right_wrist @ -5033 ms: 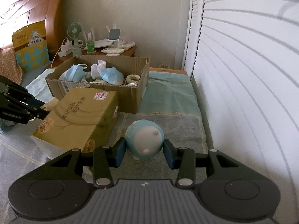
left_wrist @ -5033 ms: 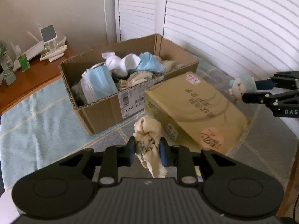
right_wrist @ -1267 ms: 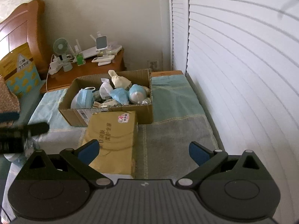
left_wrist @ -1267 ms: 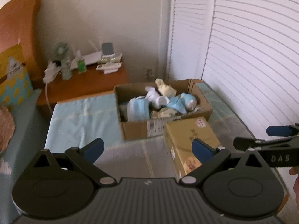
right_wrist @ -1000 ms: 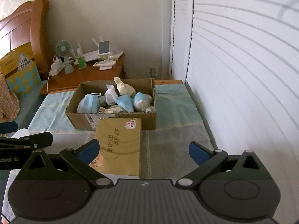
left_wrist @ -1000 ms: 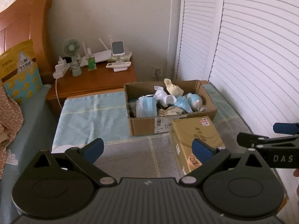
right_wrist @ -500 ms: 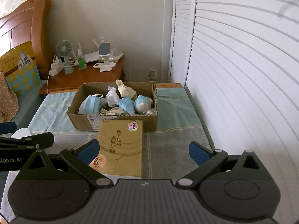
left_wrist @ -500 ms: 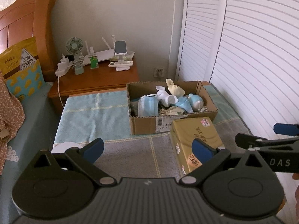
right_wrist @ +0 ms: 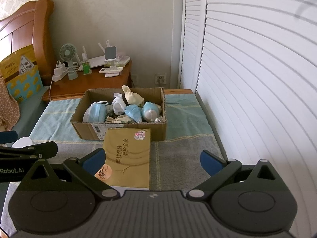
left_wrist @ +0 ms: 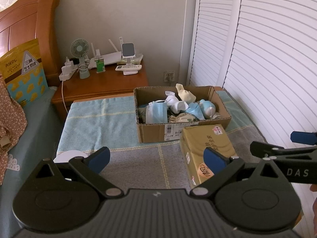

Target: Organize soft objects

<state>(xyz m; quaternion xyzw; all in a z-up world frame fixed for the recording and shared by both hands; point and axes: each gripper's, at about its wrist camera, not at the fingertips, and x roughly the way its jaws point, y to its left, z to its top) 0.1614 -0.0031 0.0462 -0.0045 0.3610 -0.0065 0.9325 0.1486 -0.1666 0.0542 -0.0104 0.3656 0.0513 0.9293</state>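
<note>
Two grippers, and neither of yours holds anything: the left gripper [left_wrist: 156,159] has its jaws spread wide over the grey part of the blanket [left_wrist: 138,164], and the right gripper [right_wrist: 151,158] is spread just as wide, with bare blanket and the near end of the tissue pack [right_wrist: 128,154] showing between its blue pads.

The soft things are all in the cardboard box [left_wrist: 154,132], which sits well ahead of both tools toward the nightstand [left_wrist: 103,83]. Inside you can see a blue face mask [left_wrist: 156,112] at the box's left end, a white sock [left_wrist: 176,103] near the middle, a cream cloth [left_wrist: 185,94] sticking up above the rim, and a round blue plush toy [right_wrist: 150,112] at the right end. The tissue pack lies just in front of the box, its long axis running from the box back toward you.

From your left tool the box sits forward and to the right; from your right tool it sits forward and slightly left, almost straight ahead past the pack. Judging by that, the right hand has the more direct line to the box, while the left has the clear blanket on its side.

No loose soft item shows on the blanket in either view, so the sorting looks about finished. Whether anything remains behind the grippers cannot be told.
</note>
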